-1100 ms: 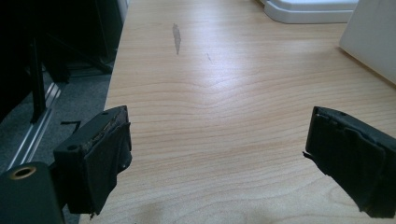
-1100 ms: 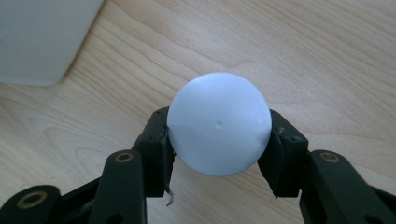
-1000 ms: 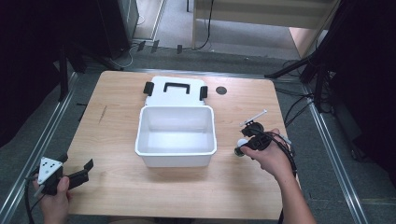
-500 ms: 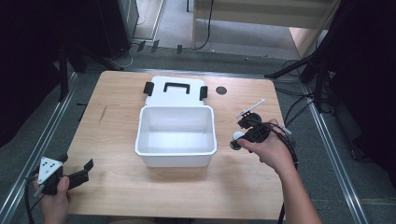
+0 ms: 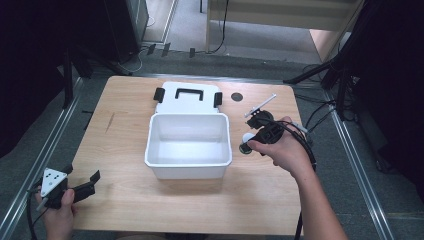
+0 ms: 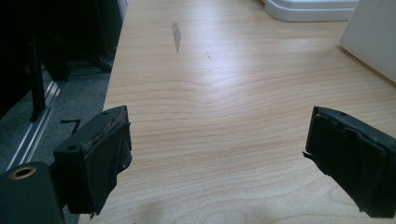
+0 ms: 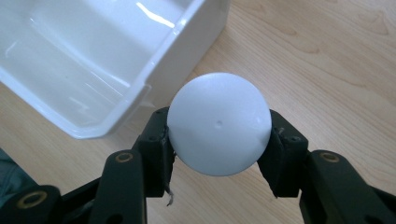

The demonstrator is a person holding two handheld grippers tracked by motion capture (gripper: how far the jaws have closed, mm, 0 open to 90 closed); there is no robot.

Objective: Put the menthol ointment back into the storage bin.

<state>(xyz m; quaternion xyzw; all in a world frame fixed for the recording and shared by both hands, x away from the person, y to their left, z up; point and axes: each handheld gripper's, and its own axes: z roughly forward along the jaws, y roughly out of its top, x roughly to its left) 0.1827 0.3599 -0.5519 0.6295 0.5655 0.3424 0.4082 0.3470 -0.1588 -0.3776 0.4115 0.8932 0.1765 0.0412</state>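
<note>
High view: a wooden table with a white plastic tub sitting open near its middle, and the tub's lid lying flat just behind it, touching or nearly touching the far rim, its black handle and two black side clips facing up. To the right of the tub the person's right hand holds the right gripper, which points toward the tub's right wall and stops just beside it. A white ball sits between its jaws. In the right gripper view the hold is plain: the two black jaws press on opposite sides of the ball, which hangs above the bare wood, and the tub's corner lies just beyond it to the upper left. A thin white stick shows behind the right hand, slanting toward the far right corner; from here I can't tell whether it lies on the table or belongs to the gripper. A small dark round spot marks the table to the right of the lid. Down at the near left corner the left hand holds the left gripper low over the table edge, well apart from the tub. In the left gripper view its jaws stand wide apart with nothing between them but wood grain, and a faint grey smear lies farther along the table.
</note>
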